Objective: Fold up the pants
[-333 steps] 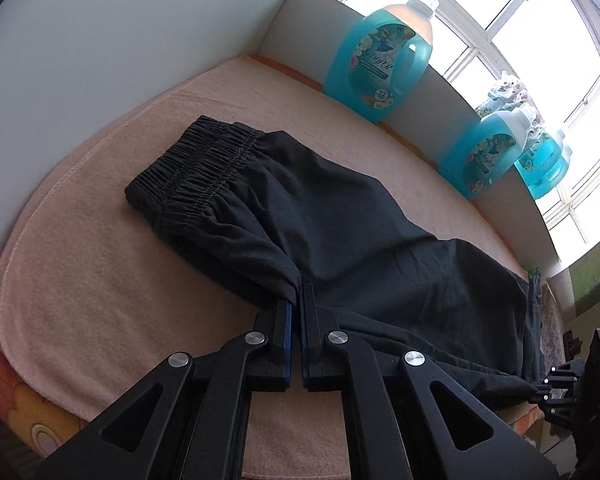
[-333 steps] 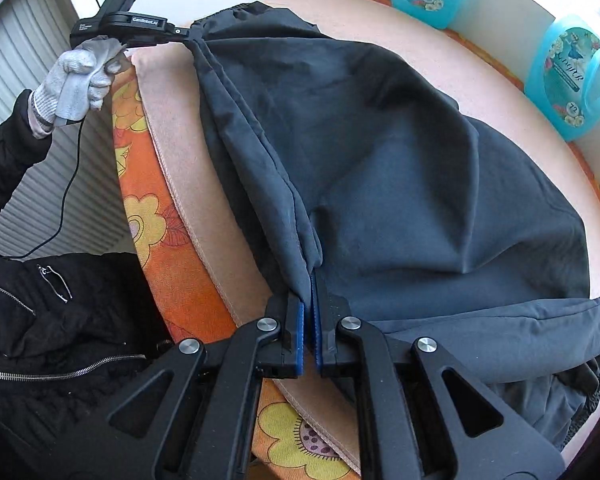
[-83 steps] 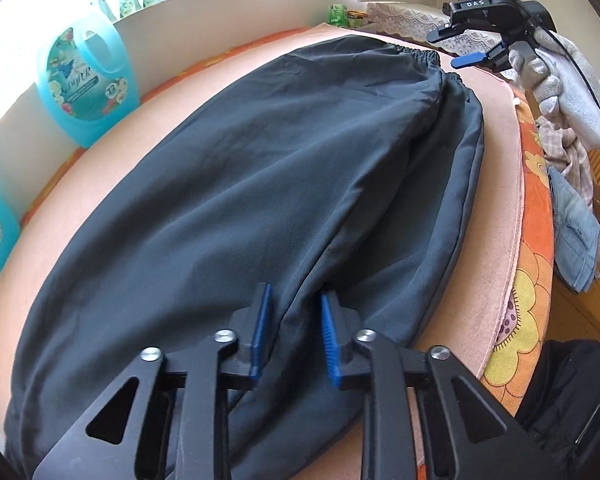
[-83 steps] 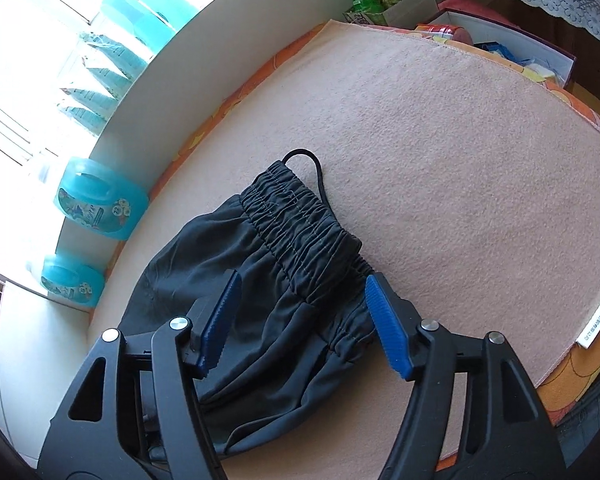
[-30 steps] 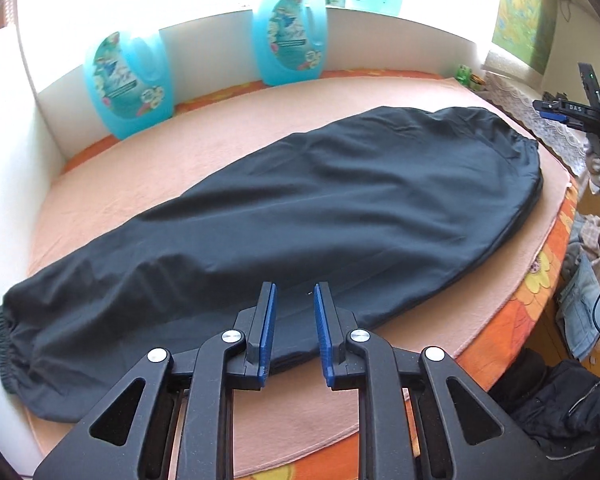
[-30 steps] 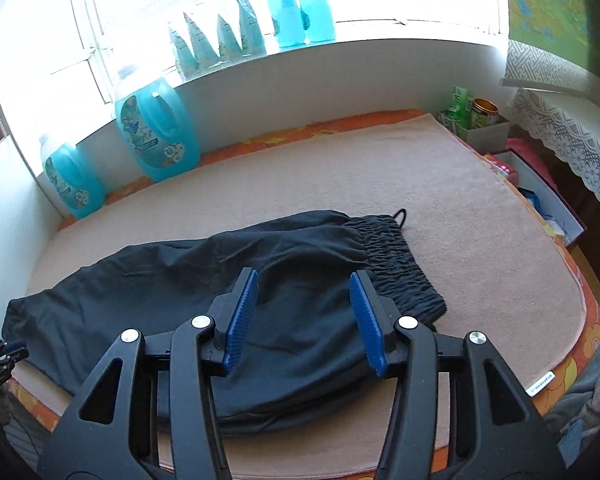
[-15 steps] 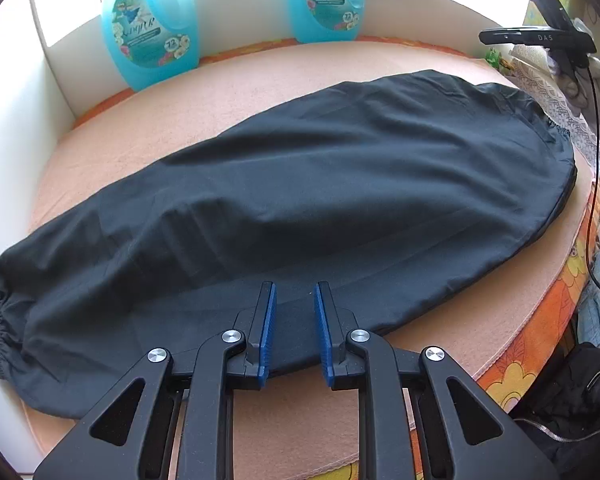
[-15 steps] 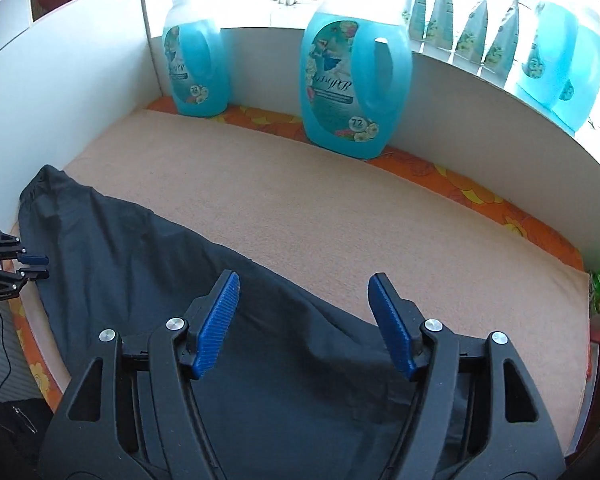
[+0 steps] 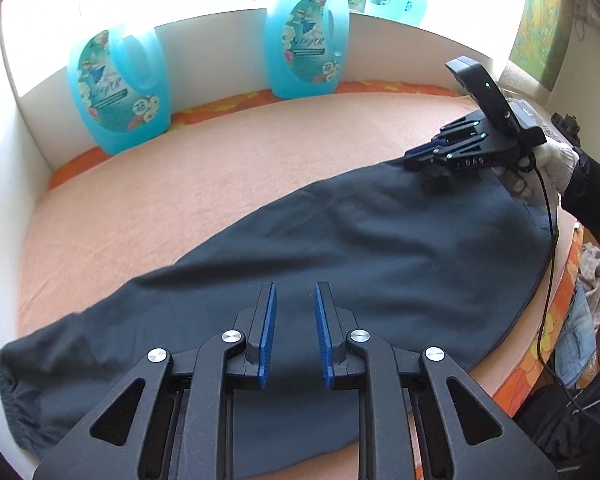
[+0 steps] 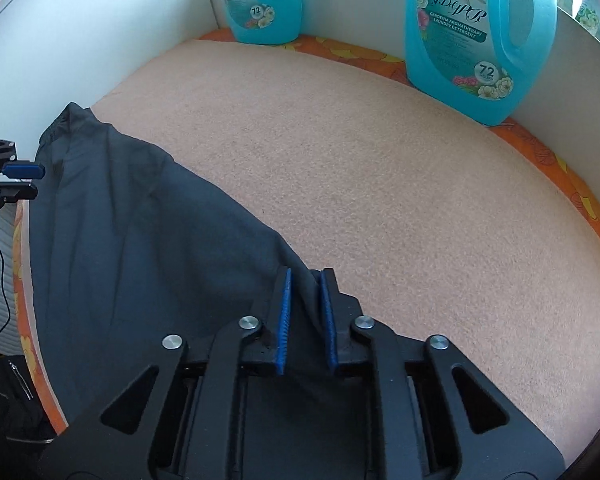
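Observation:
Dark pants (image 9: 340, 240) lie lengthwise on a peach towel (image 9: 180, 184), with an elastic cuff at the near left. My left gripper (image 9: 294, 292) hovers over the pants' near half, its blue pads a little apart and nothing pinched between them. At the pants' far right edge sits my right gripper (image 9: 420, 158), held by a white-gloved hand (image 9: 556, 160). In the right wrist view the right gripper (image 10: 305, 276) is closing, and a raised fold of the pants (image 10: 140, 240) fills the gap between its pads. The left gripper (image 10: 32, 181) shows at that view's left edge.
Two blue detergent bottles (image 9: 118, 88) (image 9: 306, 44) stand against the white back wall; they loom close in the right wrist view (image 10: 482, 36) (image 10: 262, 0). A white side wall borders the left. Loose clothes (image 9: 588, 292) hang past the table's orange right edge.
The right gripper came down to the pants' far edge and its wide jaws closed around a fold of fabric. The left gripper moved forward from the near hem to over the pants.

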The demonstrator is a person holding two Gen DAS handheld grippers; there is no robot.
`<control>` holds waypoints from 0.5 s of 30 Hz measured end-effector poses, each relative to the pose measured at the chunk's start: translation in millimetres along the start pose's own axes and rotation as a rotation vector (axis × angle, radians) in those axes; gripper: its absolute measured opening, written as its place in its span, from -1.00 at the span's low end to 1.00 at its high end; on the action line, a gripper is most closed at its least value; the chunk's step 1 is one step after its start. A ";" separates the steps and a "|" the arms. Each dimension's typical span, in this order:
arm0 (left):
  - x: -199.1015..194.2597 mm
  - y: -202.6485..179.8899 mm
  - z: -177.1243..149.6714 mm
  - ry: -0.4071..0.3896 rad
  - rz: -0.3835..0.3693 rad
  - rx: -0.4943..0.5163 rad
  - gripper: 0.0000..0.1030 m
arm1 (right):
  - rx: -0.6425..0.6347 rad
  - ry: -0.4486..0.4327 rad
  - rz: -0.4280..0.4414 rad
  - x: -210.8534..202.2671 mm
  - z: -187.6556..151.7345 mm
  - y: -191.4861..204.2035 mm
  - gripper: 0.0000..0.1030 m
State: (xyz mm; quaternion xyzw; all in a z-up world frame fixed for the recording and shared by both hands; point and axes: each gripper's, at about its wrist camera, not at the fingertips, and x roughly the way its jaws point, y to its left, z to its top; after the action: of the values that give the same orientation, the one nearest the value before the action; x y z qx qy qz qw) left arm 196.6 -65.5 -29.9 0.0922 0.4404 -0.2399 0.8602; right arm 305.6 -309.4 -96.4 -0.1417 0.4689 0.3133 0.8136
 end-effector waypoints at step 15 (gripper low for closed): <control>90.1 -65.6 70.0 0.028 -0.140 0.090 -0.66 | 0.045 -0.058 0.075 -26.7 -68.0 46.0 -0.91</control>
State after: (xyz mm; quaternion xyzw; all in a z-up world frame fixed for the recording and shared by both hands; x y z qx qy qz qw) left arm 258.9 -178.2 -57.0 0.1031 0.4466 -0.3176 0.8301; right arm 220.5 -320.0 -106.2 -0.0966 0.4572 0.3369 0.8174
